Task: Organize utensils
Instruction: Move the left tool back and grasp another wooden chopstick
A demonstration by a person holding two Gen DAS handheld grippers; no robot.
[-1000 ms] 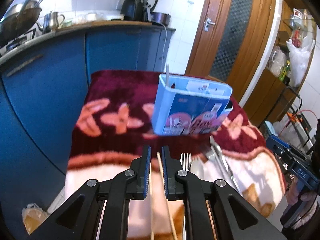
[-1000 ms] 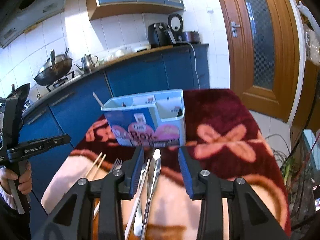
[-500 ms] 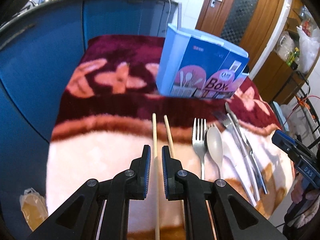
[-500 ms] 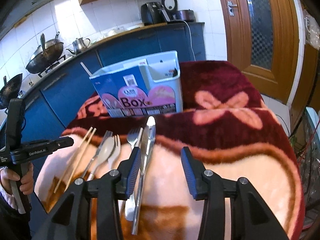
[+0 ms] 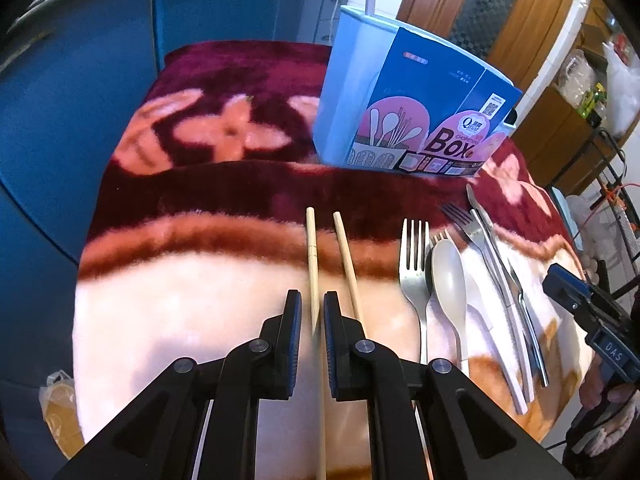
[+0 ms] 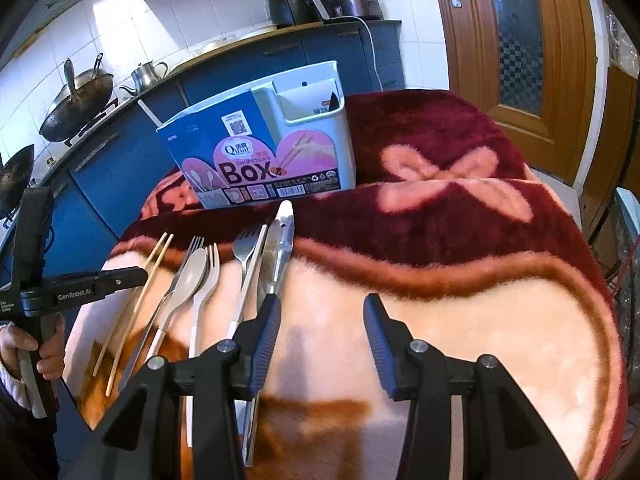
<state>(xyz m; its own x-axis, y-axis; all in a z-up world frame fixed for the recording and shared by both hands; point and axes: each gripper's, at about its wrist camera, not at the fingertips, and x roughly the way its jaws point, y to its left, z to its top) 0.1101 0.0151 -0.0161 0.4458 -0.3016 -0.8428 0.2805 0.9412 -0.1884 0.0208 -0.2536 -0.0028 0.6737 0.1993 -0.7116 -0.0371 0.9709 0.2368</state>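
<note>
Both grippers have come down toward the blanket since the earlier frames, so the utensil box now sits higher in each view and way more of the cutlery shows. From the left wrist camera, we see the left gripper (image 5: pixel 311 312) with its jaws nearly together, only a slim gap between them, and one of the two wooden chopsticks (image 5: pixel 313 264) runs straight through that gap; we can't really tell if the pads press on it or just hang over it. The second chopstick lies just beside the right-hand finger. To the right, a steel fork (image 5: pixel 414 268), a pale spoon (image 5: pixel 450 276) and a bunch of slim steel pieces (image 5: pixel 500 264) lie side by side on the fluffy maroon and cream blanket (image 5: pixel 180 280). The blue utensil box (image 5: pixel 404 108) stands upright behind them on the dark red part. Over to the right wrist camera: the right gripper (image 6: pixel 323 342) has its jaws apart, they've just been opening a bit, and nothing sits between them except bare blanket. Its left finger (image 6: pixel 267 336) lies just over the handle end of the steel tongs (image 6: pixel 280 248), which point at the box. Further left we see the cutlery row, then the left gripper held in a hand (image 6: pixel 44 350) beside the chopsticks.
</note>
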